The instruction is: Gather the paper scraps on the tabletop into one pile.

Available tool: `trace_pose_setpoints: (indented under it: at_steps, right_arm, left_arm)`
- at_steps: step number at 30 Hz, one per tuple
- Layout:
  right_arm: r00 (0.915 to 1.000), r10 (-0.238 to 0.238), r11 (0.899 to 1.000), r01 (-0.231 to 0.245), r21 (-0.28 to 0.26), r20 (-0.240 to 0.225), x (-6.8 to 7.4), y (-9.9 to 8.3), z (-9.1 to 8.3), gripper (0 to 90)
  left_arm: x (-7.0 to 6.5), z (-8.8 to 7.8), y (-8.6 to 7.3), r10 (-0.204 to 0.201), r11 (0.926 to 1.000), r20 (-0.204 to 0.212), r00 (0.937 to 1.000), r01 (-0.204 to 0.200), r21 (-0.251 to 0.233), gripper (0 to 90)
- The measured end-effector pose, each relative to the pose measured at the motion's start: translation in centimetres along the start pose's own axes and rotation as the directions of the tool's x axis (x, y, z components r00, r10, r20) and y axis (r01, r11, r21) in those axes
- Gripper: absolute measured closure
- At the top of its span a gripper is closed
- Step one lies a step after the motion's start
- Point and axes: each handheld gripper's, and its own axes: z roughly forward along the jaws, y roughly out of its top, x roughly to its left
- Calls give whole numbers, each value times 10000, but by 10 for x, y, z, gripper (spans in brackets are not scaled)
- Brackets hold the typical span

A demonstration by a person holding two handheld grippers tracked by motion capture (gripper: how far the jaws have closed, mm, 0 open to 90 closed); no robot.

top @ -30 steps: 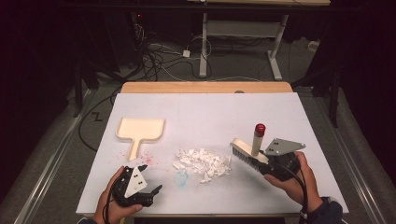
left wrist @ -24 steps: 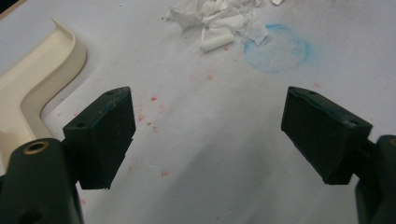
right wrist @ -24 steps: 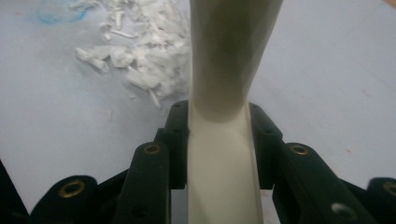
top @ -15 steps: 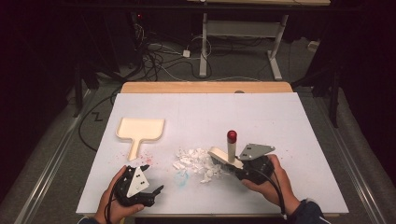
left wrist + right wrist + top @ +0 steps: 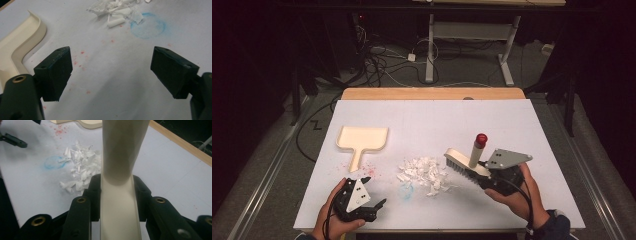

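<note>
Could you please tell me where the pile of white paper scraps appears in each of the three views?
High view: paper scraps, table centre, left of the brush.
Left gripper view: top centre, above the blue smudge.
Right gripper view: left of centre.
Shared landmark: the blue smudge.

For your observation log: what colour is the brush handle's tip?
Red, on the brush handle's tip; clearest in the high view.

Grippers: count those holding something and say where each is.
1. The right gripper, at the table's near right, is shut on the brush beside the paper scraps. The left gripper, near left, is open and empty.
</note>
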Motion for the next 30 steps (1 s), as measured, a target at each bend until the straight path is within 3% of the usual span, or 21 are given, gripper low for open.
trace_pose_setpoints:
  at_steps: [3,7,10,14,21,25,30]
  right_arm:
    - [9998,-27,9998,31,202,-195,0,-8,-11,679]
    - [9993,-189,9956,217,906,-319,4,-24,-17,679]
    - [9960,-54,9921,165,1246,-889,7,-34,-18,679]
    - [9880,-342,9836,600,1700,-1506,17,-38,-5,680]
    - [9806,-522,9889,771,1268,-1891,27,-17,30,679]
    - [9802,-815,9903,1001,963,-1807,28,0,47,679]
    - [9830,-835,9946,924,477,-1634,27,13,45,679]
  left_arm:
    - [1,0,0,8,10000,0,10000,-9,40,167]
    - [0,0,-1,-21,10000,-7,10000,21,27,167]
    - [-1,0,0,15,10000,-6,10000,-15,31,168]
    - [-1,0,0,57,10000,16,10000,-57,47,168]
    - [0,2,0,53,10000,104,9999,-53,53,167]
    - [0,2,0,58,10000,98,9999,-58,40,167]
    - [1,1,-2,14,10000,81,10000,-14,46,168]
